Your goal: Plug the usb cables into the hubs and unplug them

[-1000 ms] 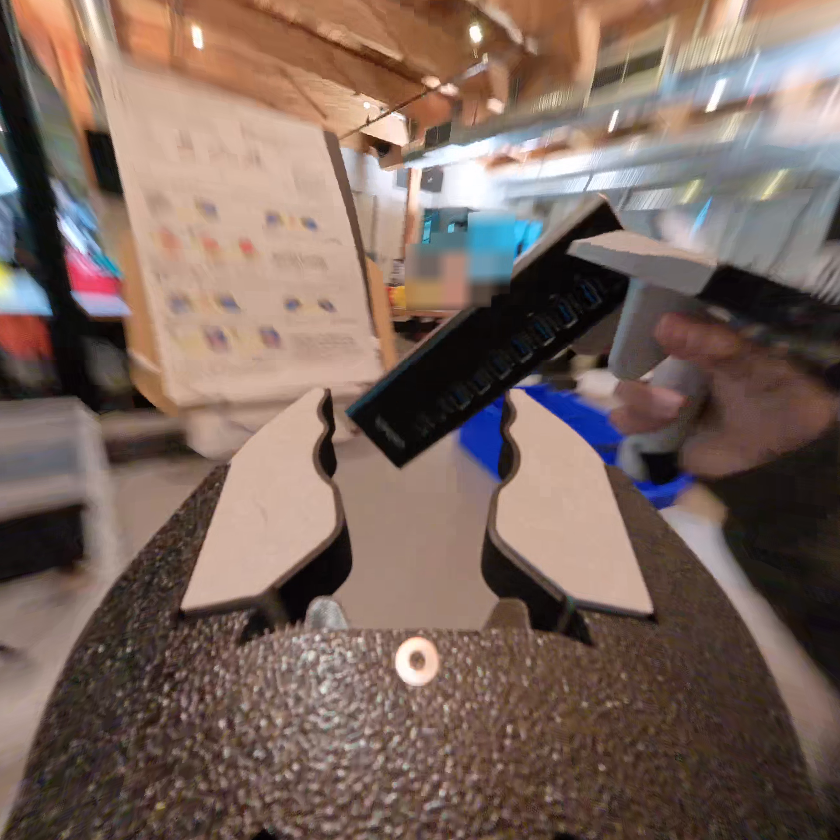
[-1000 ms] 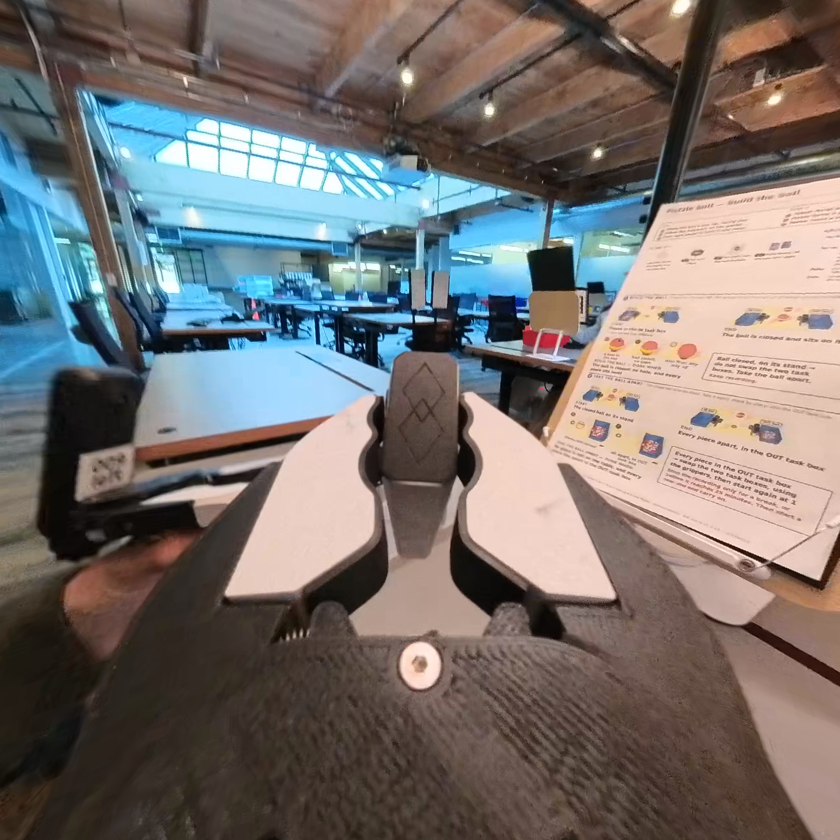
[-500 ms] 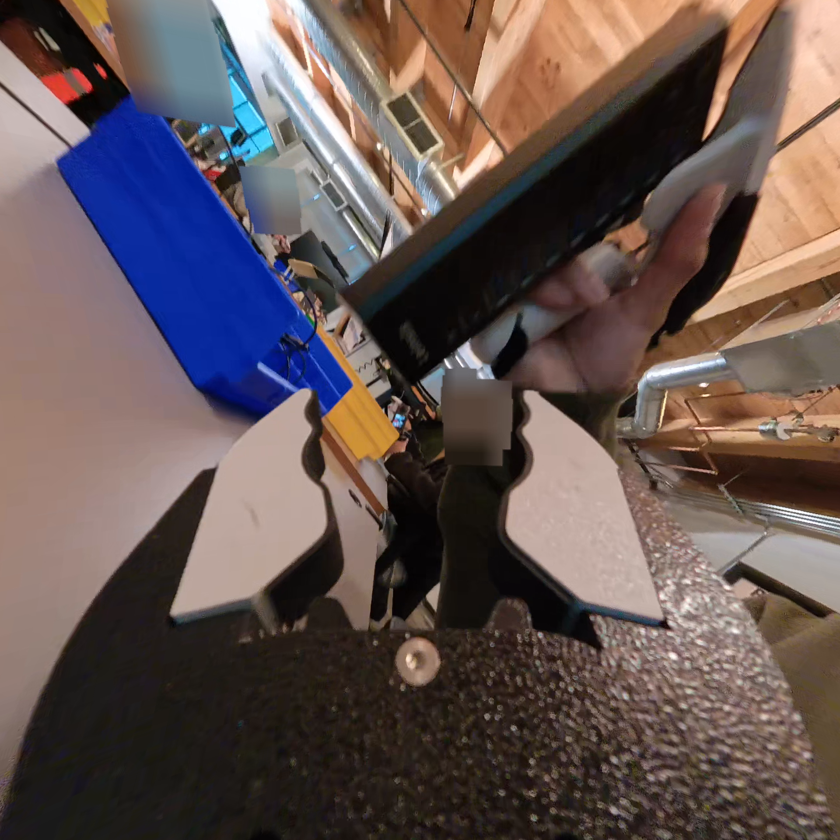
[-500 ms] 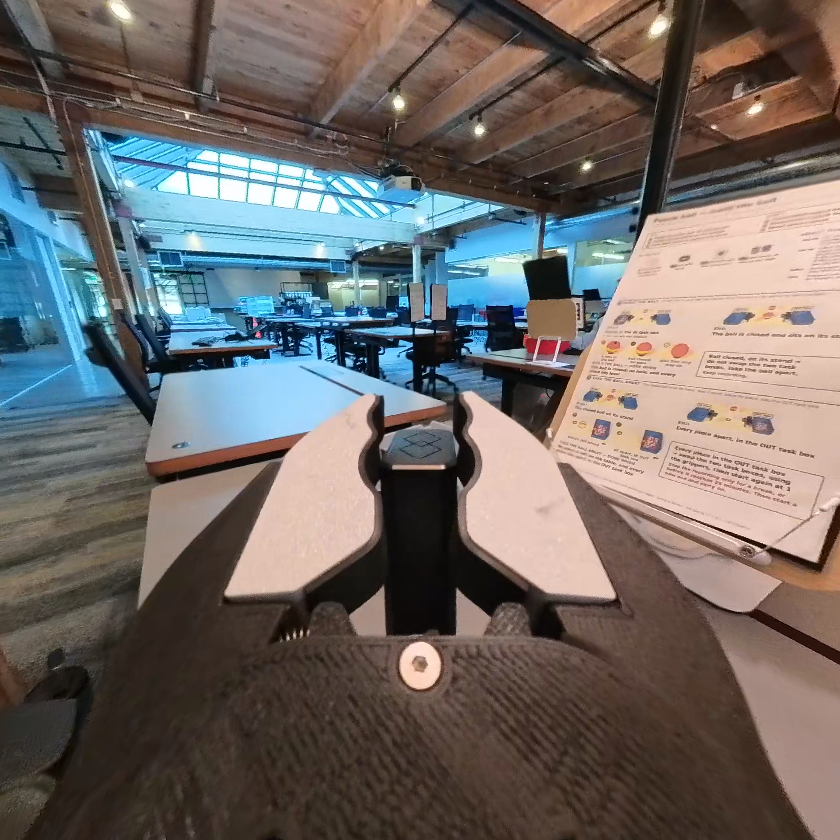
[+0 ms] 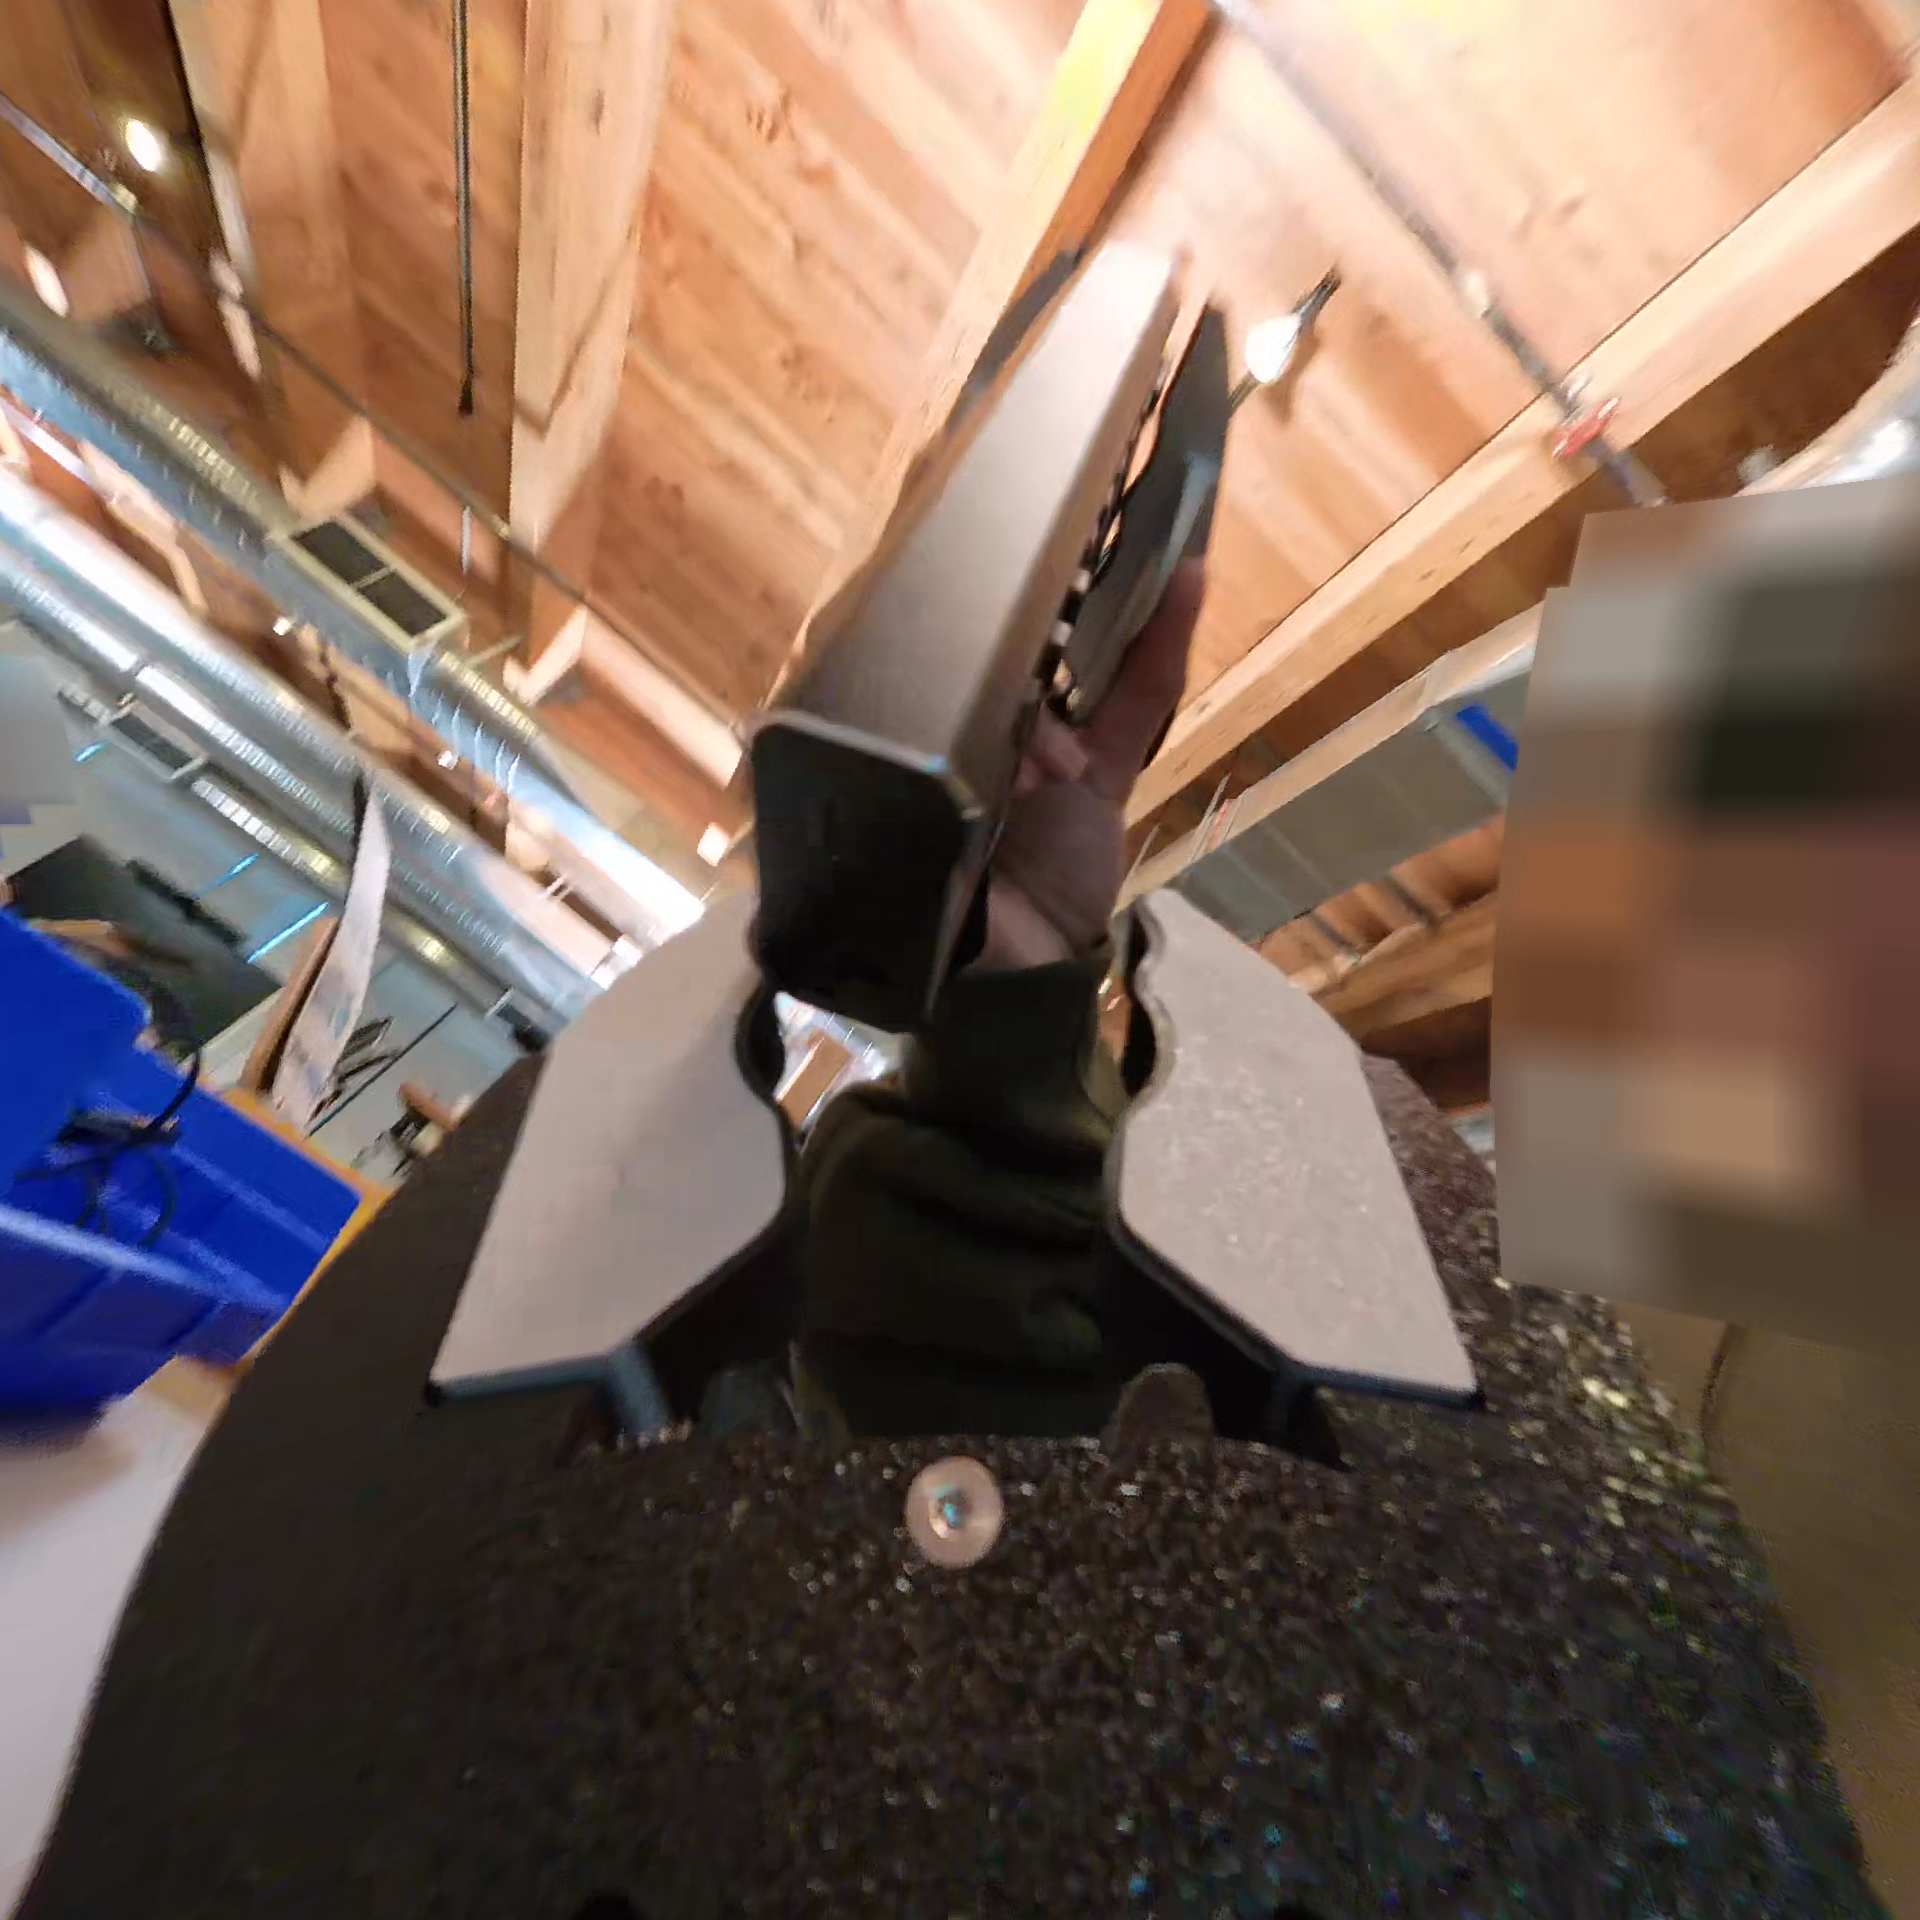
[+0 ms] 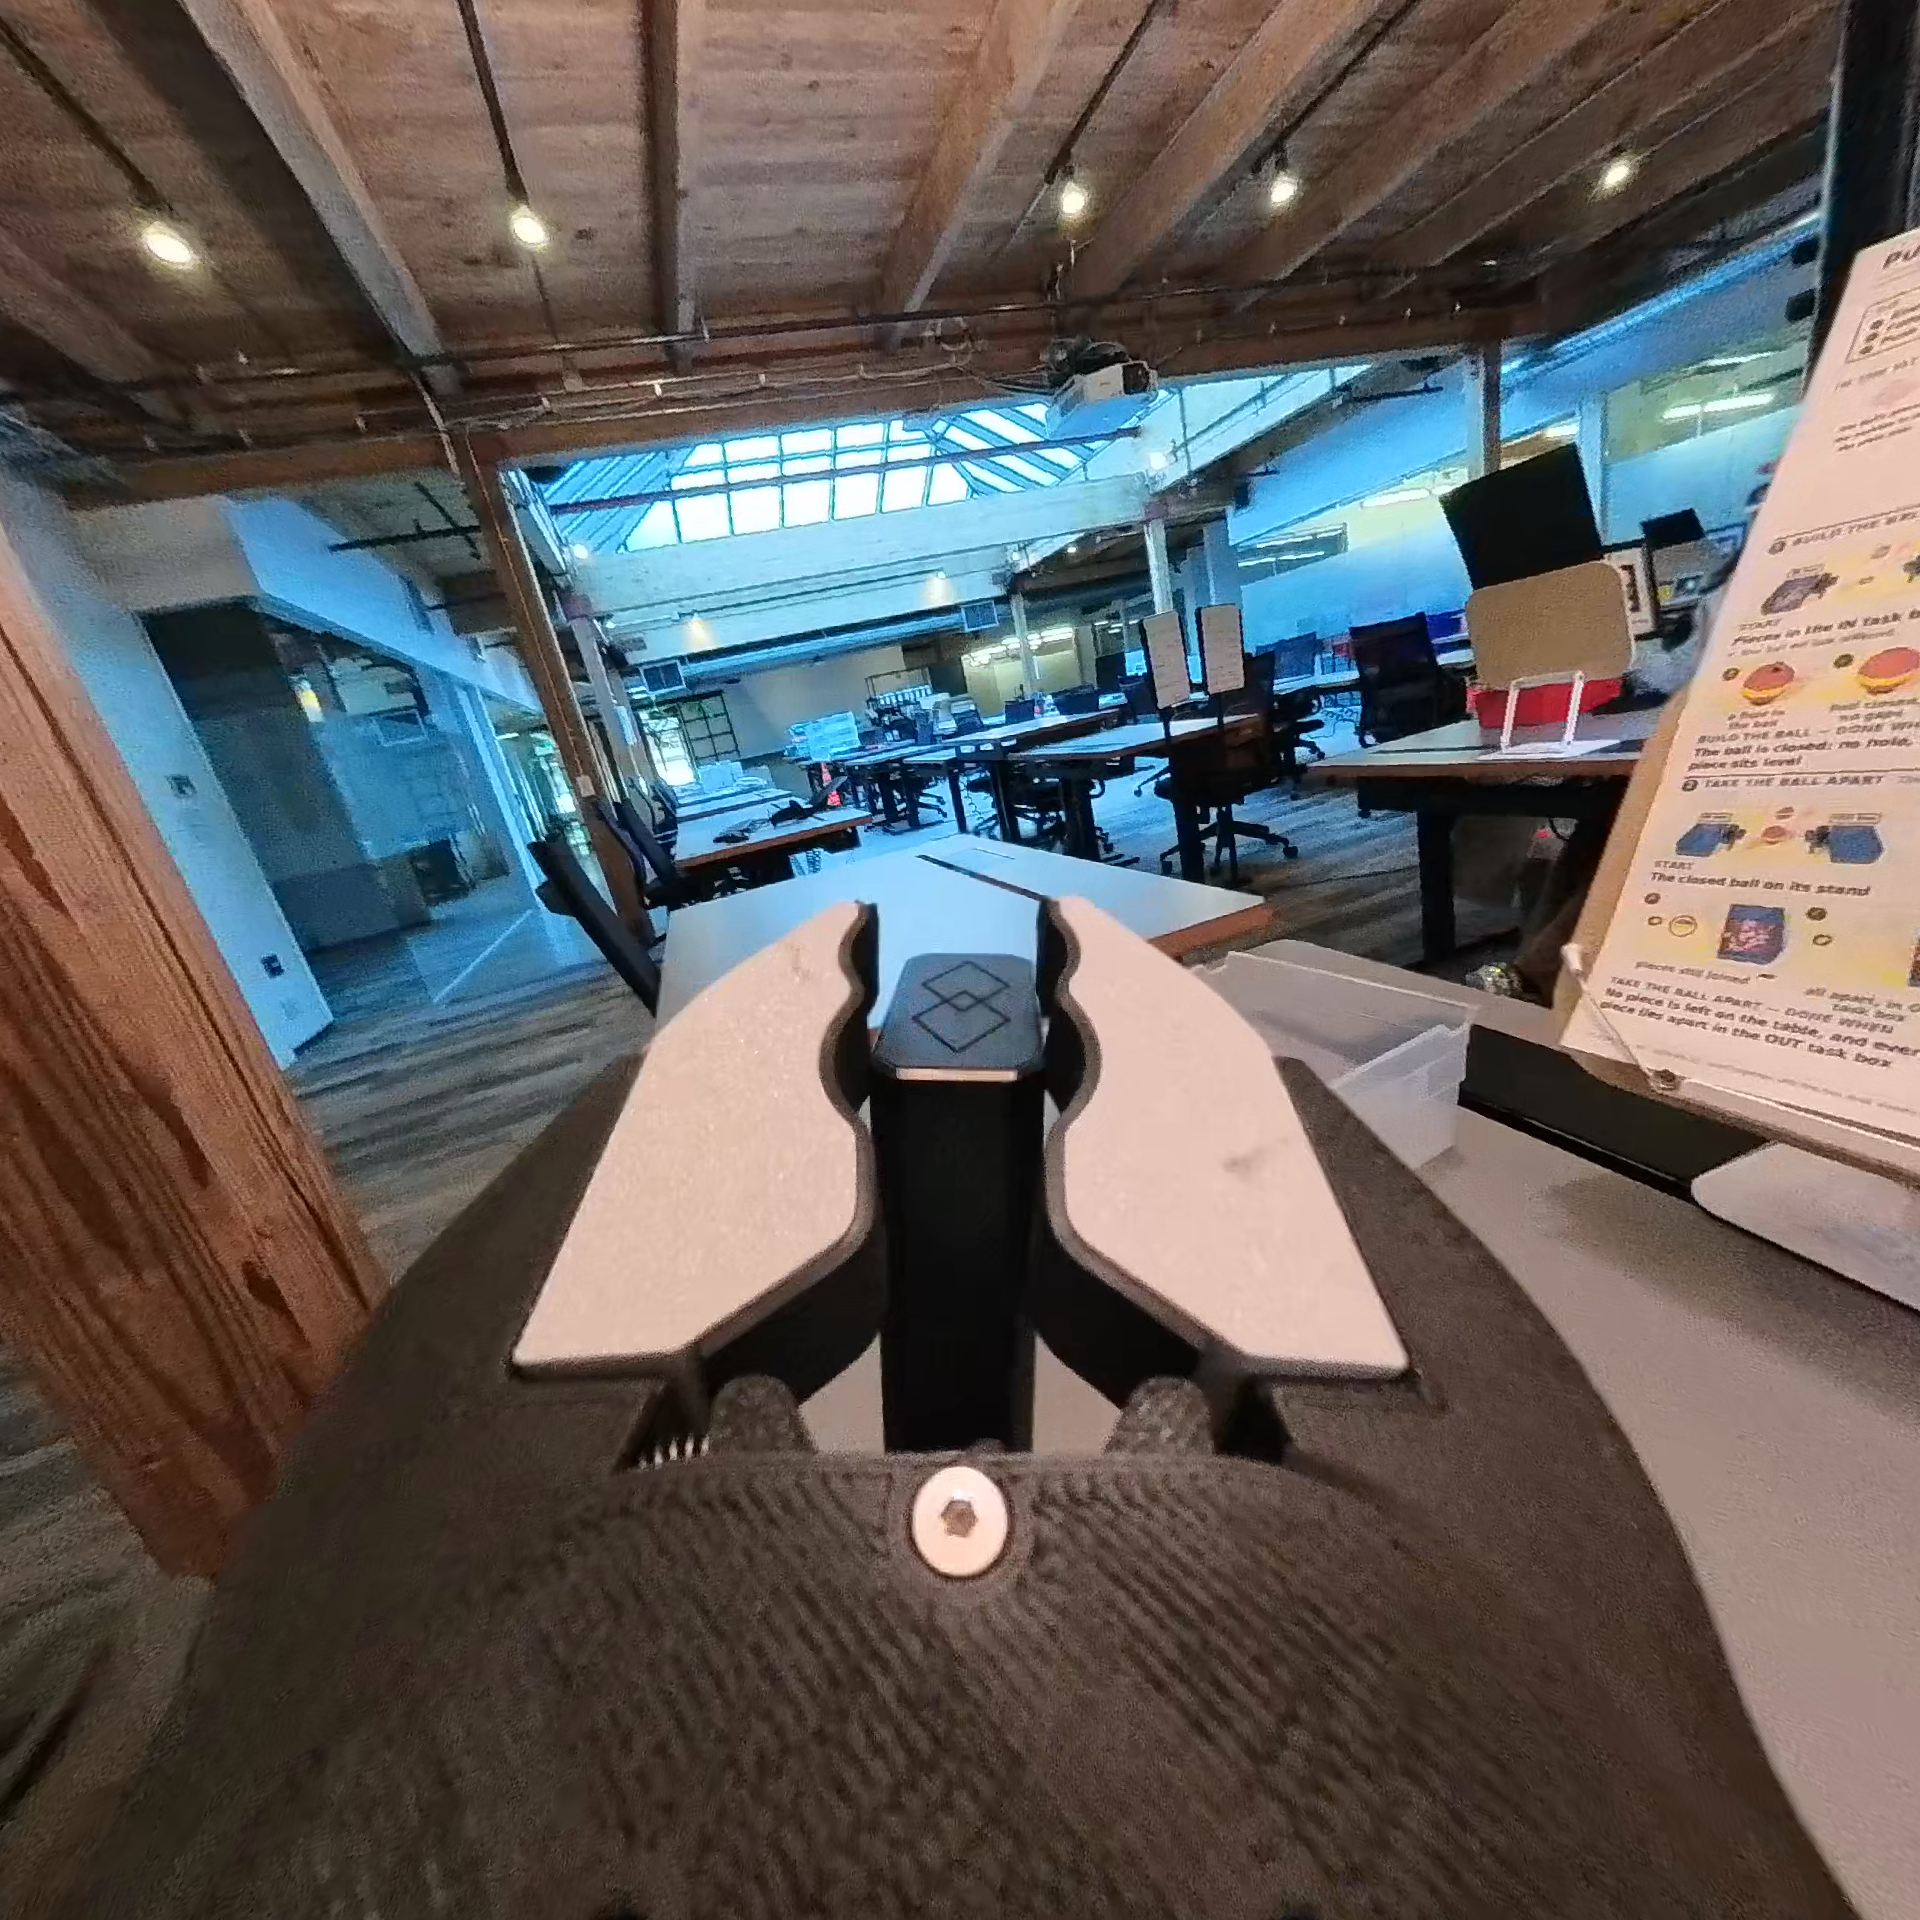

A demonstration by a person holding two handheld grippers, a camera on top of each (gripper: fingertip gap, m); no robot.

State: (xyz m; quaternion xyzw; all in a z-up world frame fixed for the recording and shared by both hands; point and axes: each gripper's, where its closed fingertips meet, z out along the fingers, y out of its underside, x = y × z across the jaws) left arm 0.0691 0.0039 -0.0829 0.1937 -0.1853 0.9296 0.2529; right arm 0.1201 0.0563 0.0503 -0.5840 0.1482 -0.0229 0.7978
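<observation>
While the right gripper (image 6: 956,971) clamps the black hub (image 6: 956,1195) upright by its sides, held off the table (image 6: 1714,1351), the left gripper (image 5: 945,997) gapes empty beneath the hub's end (image 5: 857,873). No cable is visible. Risk: a lone side clamp may let the hub twist or slip; the blurred left view suggests fast motion, inviting collision.

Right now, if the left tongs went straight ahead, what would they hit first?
Probably the black hub held in the right tongs: its end sits just beyond the open left tongs. Depth is unclear.
</observation>
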